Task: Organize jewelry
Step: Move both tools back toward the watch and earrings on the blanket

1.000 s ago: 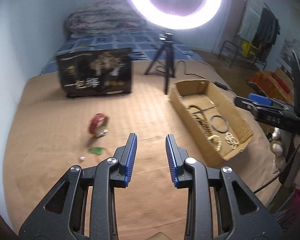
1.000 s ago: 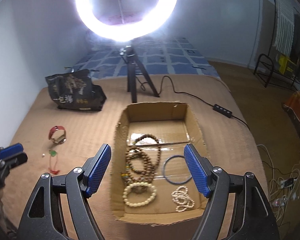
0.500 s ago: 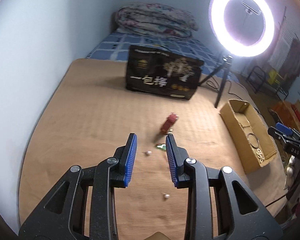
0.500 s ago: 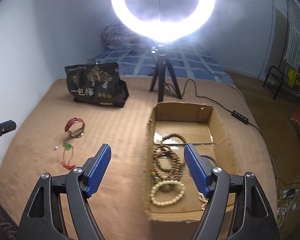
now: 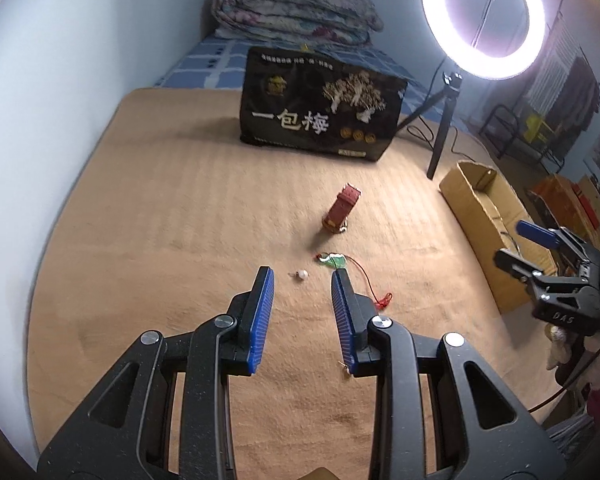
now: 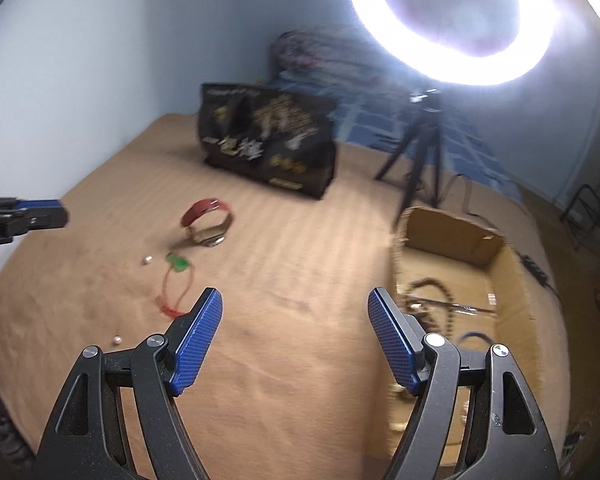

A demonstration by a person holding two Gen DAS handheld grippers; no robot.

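On the tan blanket lie a red-strapped watch [image 5: 342,210] [image 6: 206,220], a green pendant [image 5: 332,260] [image 6: 178,263] on a red cord [image 6: 171,294], and a small pearl [image 5: 302,275] [image 6: 147,259]. My left gripper [image 5: 302,280] is open a narrow gap and hangs just short of the pearl, which shows between its tips. A second pearl piece [image 5: 345,368] [image 6: 117,339] lies by its right finger. My right gripper [image 6: 296,300] is open wide and empty over bare blanket, between the cord and the cardboard box [image 6: 456,236] [image 5: 476,232] that holds bead bracelets [image 6: 428,300].
A black printed bag [image 5: 320,112] stands behind the jewelry. A lit ring light on a tripod [image 5: 440,148] stands by the box's far end, with its cable trailing right. A pale wall runs along the left, and folded bedding [image 5: 296,12] lies at the back.
The left gripper swung left from the box and closed in on the pearl and pendant. The right gripper slid left off the box, rolling, and now hangs over the blanket. Neither opening changed.
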